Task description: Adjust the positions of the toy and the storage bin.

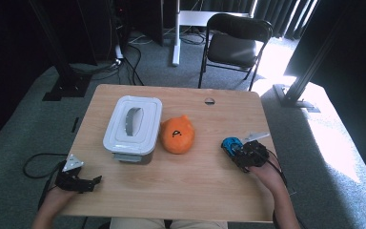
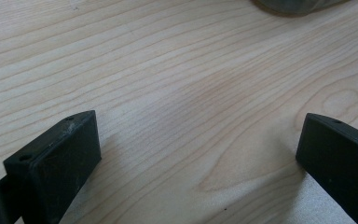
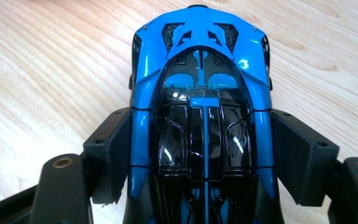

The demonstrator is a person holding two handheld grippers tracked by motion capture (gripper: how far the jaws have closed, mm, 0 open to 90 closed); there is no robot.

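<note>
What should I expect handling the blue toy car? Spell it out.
The blue toy car looks stiff and glossy, so it may slip between the right gripper pads. As a car, it would probably roll on the wooden table if nudged.

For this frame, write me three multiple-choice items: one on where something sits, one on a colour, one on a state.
1. Where does the orange plush toy lie?
A. Beside the white lidded box, on the side toward the right gripper
B. On top of the box
C. On the folding chair

2. What colour is the toy car between the right gripper's fingers?
A. Red and white
B. Blue and black
C. Yellow

3. What state is the left gripper in?
A. Shut on the plush toy
B. Shut on the car
C. Open, nothing between its fingers

Answers:
1 A: the high view shows the plush on the table, next to the box.
2 B: the right gripper view shows a blue body with a black canopy.
3 C: the left gripper view shows bare table between the spread fingers.
</note>
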